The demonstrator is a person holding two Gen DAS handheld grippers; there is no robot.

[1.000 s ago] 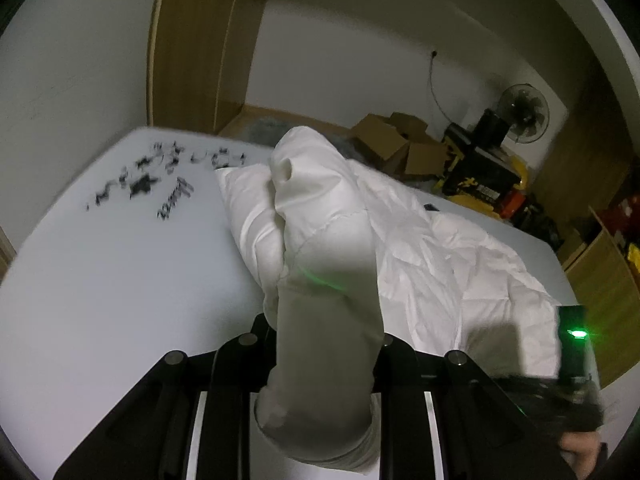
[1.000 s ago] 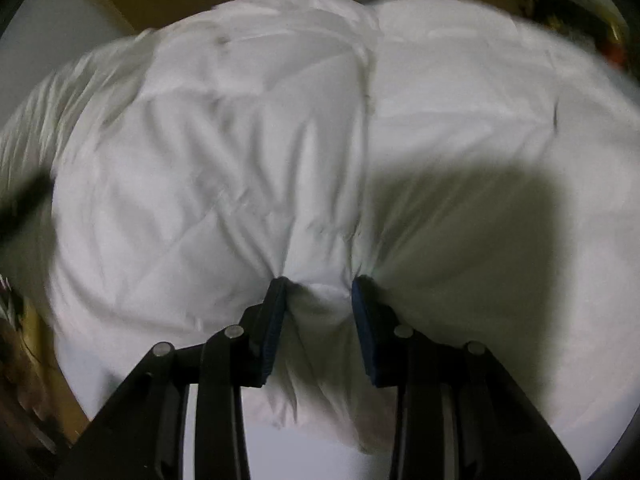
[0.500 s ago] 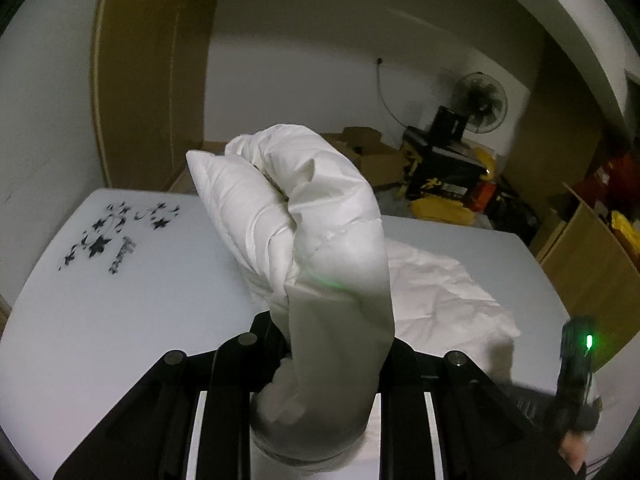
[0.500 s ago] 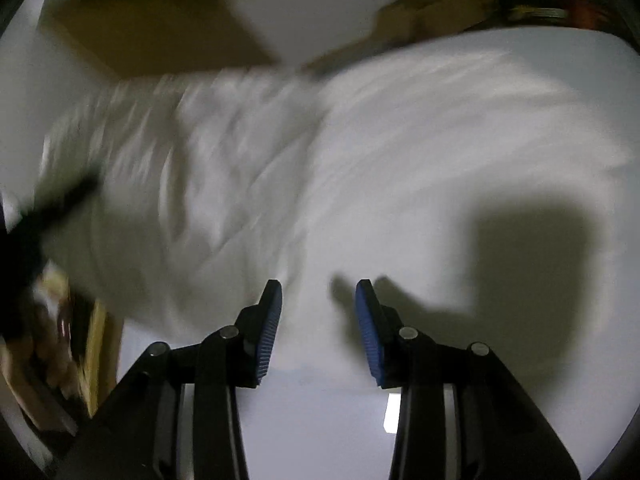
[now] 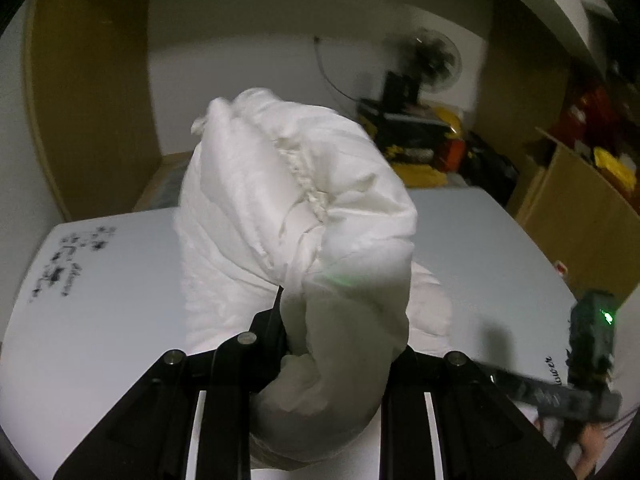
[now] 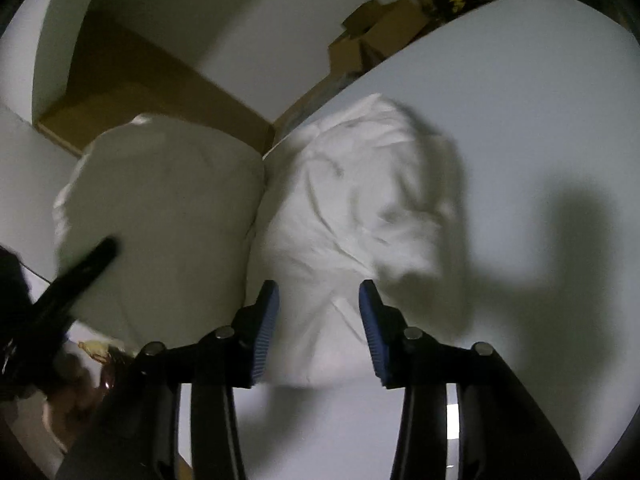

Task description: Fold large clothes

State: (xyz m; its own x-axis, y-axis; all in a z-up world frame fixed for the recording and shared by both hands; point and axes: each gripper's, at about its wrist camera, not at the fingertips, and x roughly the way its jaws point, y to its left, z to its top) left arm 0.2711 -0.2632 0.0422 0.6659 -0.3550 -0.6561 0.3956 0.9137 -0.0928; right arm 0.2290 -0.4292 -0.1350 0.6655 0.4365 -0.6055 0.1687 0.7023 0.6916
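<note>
The white table (image 5: pixel 492 248) fills the lower part of both views, a dim room with wood panels and clutter behind it. Nearest in the left wrist view, the left gripper (image 5: pixel 340 344) is clamped on a thick bunch of the white padded garment (image 5: pixel 296 208), holding that part up off the table so it hangs in a heavy roll. In the right wrist view the right gripper (image 6: pixel 318 320) has its jaws opening; the rest of the garment (image 6: pixel 360 208) lies on the table just past the blue pads (image 6: pixel 264 328), and nothing looks pinched between them, though cloth shows in the gap. The risk as I read it: the lifted bulk is slippery and fat, so it could slide out of the one grip, or its weight could drag the flat part along the table and undo the lay of the fold — a fast swing would make either worse. To the right there is broad bare table for laying the fold down. Farther off, the far edge is close behind the garment, with boxes (image 6: pixel 372 36) and a fan (image 5: pixel 434 62) beyond it, so pushing cloth that way could send it over.
</note>
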